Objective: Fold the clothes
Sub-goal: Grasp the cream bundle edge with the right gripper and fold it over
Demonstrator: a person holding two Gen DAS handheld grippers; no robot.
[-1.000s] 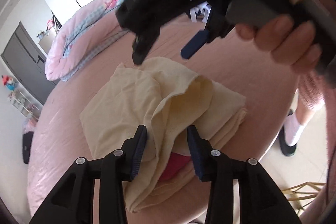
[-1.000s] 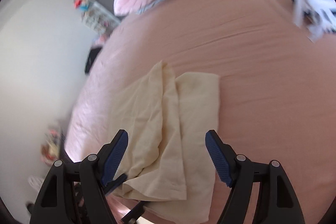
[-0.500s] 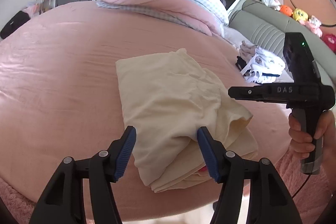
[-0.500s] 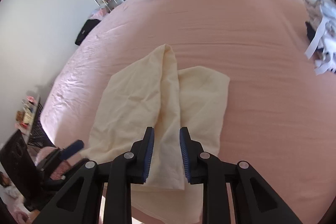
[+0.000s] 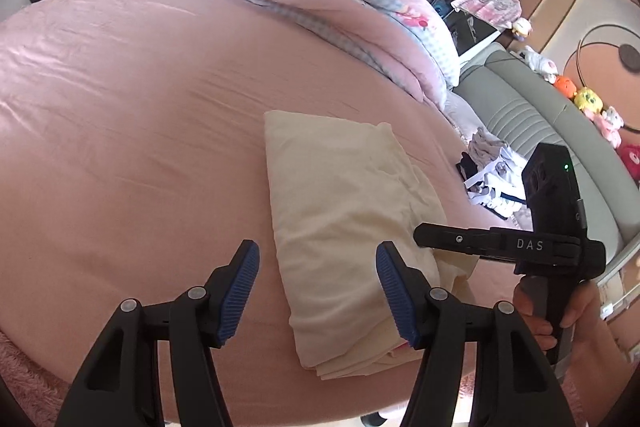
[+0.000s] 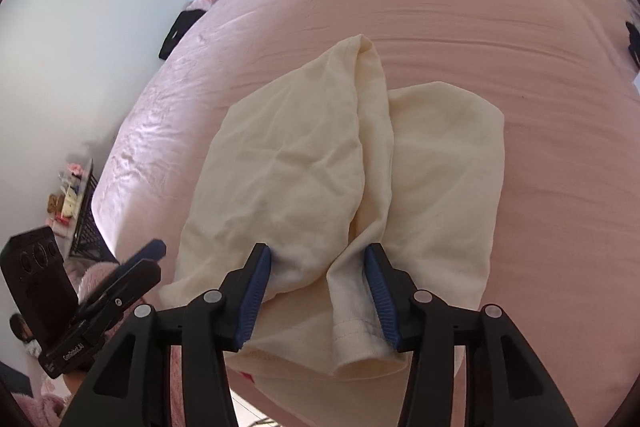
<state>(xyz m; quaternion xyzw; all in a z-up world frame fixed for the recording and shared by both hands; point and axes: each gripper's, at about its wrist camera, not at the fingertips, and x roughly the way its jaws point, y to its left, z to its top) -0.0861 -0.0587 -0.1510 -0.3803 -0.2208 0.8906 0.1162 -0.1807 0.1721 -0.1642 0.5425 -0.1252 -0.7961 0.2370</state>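
A cream folded garment (image 5: 344, 211) lies on the pink bed (image 5: 120, 131) near its front edge; a bit of red shows at its lower edge. In the left wrist view my left gripper (image 5: 318, 291) is open and empty, with the garment's near left corner between its fingers. My right gripper (image 6: 318, 293) is open, its fingers straddling a bunched fold and sleeve hem of the garment (image 6: 352, 171). The right gripper's body (image 5: 552, 251) shows at the right in the left wrist view; the left one (image 6: 80, 311) shows at lower left in the right wrist view.
A rolled pink quilt (image 5: 360, 11) lies at the far side of the bed. A heap of dark and white clothes (image 5: 492, 179) sits at the right by a grey-green headboard (image 5: 532, 123). A black bag (image 6: 180, 35) lies on the floor beyond the bed.
My right gripper has opened from nearly shut; cloth still lies between its fingers. My left gripper has pulled back and left from the garment and stays open.
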